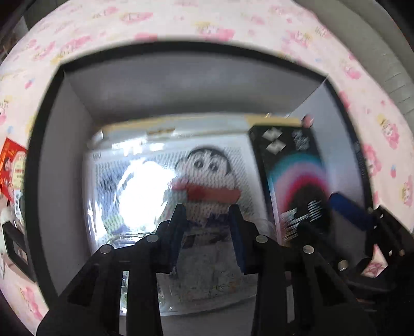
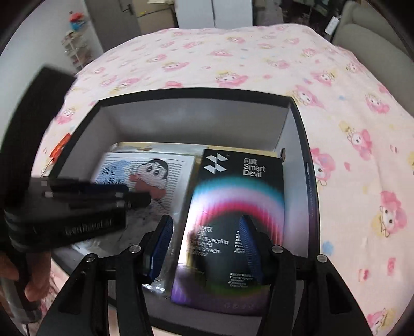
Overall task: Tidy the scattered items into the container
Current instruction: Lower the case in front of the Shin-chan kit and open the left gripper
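Note:
A black-rimmed box (image 1: 196,49) (image 2: 196,94) with grey inner walls sits on the bed. Inside lie a clear bag with a cartoon-boy card (image 1: 207,168) (image 2: 155,170) and a black "Smart Devil" screen-protector pack (image 1: 297,175) (image 2: 233,206). My left gripper (image 1: 207,214) hangs open and empty over the cartoon bag; it shows in the right wrist view (image 2: 85,196) at the left. My right gripper (image 2: 204,232) is open and empty above the pack's lower half; one of its blue fingers (image 1: 349,209) shows in the left wrist view.
The bed is covered by a pink cartoon-print sheet (image 2: 258,56) (image 1: 181,15). A red and white packet (image 1: 13,170) (image 2: 59,147) lies on the sheet left of the box. A grey sofa (image 2: 372,41) stands at the far right.

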Demonstrator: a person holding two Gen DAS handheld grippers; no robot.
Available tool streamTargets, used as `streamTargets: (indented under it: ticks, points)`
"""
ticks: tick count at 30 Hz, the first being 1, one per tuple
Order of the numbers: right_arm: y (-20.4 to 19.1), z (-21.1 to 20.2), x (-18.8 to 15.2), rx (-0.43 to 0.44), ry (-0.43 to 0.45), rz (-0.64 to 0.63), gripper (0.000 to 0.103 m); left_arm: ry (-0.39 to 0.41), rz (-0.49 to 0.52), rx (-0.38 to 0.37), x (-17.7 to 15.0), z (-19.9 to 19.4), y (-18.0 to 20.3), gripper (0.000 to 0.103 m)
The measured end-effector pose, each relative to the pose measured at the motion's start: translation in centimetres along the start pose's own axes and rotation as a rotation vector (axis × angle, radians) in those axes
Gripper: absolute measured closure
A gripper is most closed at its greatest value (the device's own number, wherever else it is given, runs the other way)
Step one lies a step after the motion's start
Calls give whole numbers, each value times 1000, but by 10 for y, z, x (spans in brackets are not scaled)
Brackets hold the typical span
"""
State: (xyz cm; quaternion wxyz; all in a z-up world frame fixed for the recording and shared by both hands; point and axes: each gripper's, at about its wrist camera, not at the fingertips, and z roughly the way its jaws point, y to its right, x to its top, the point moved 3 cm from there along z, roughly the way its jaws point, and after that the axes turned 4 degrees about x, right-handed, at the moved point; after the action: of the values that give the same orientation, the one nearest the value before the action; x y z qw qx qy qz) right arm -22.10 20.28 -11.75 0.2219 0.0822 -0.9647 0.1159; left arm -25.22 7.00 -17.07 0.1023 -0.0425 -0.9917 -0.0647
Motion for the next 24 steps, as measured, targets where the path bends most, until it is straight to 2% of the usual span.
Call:
streamTargets:
  ticks: [6, 9, 10, 12, 13, 16, 18, 20, 22, 24]
  points:
    - [0, 30, -2, 122, -114, 52, 52, -57, -18, 100, -12, -6, -16, 68]
    - [-11, 28, -5, 194, -134, 21, 52, -69, -55, 87, -13, -9, -30, 63]
    - [-18, 28, -8, 248, -157, 7, 52, -71, -73, 82, -13, -11, -35, 63]
    - [-24, 28, -11, 300, -176, -16, 53, -43, -100, 54, -13, -16, -41, 64]
    - [-24, 28, -12, 296, -174, -12, 53, -8, -101, 38, -14, -22, -41, 64]
    - [-16, 16, -10, 171, -97, -13, 53, 79, -70, 10, -16, -38, -32, 64]
    - [-8, 5, -6, 80, -28, -10, 53, 75, -51, -38, -18, -39, -26, 64]
    - [0, 0, -3, 57, -5, 21, 53, 24, -47, -73, -21, -29, -21, 64]
    - [9, 0, -2, 57, -9, 53, 53, 10, -30, -31, -20, -22, -14, 64]
    - [18, 2, 3, 52, -26, 74, 56, -1, -31, 54, -28, -25, -18, 64]
